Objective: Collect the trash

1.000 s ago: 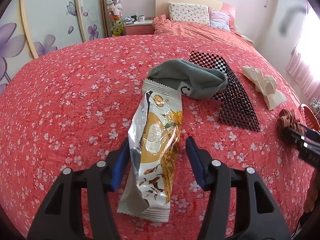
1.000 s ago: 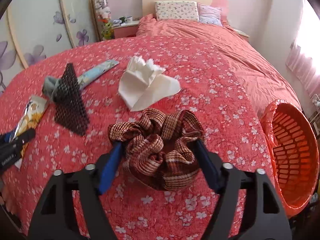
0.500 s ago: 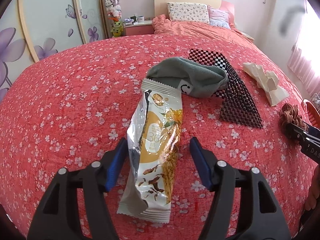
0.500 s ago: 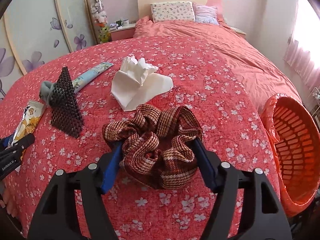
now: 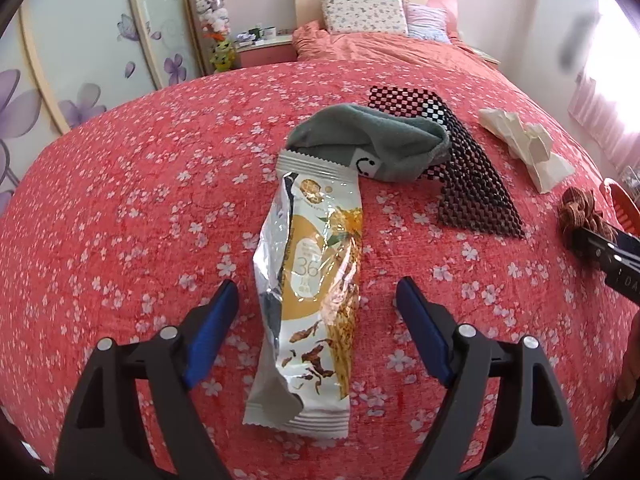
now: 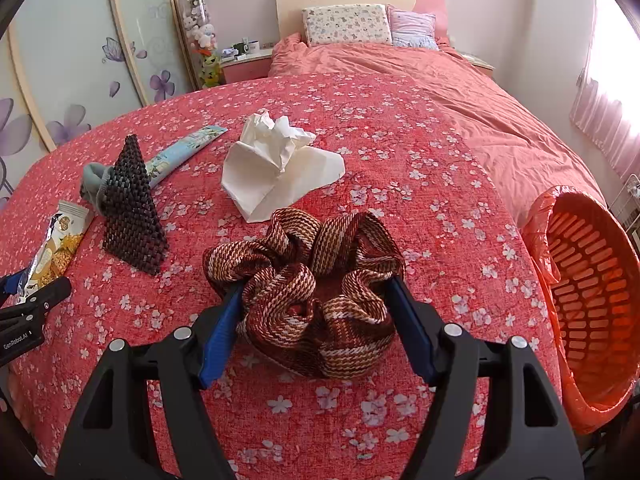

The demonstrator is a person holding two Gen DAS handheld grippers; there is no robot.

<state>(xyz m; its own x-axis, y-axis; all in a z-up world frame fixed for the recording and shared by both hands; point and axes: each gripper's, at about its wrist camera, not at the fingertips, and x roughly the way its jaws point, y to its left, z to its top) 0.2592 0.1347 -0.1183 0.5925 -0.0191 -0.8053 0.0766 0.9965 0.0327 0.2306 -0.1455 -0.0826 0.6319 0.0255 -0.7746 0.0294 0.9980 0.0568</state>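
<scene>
My left gripper jaws are opening astride the wrapper; my right gripper clasps the scrunchie; centre before closing.

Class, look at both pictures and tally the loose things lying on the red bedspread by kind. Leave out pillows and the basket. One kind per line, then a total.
Wrappers: 2, snack wrapper, blue wrapper
Sock: 1
Mesh mat: 1
Tissue: 1
Scrunchie: 1
Total: 6

Bright bedroom: floral-coverlet bed, wooden headboard, purple-flowered wardrobe doors.
</scene>
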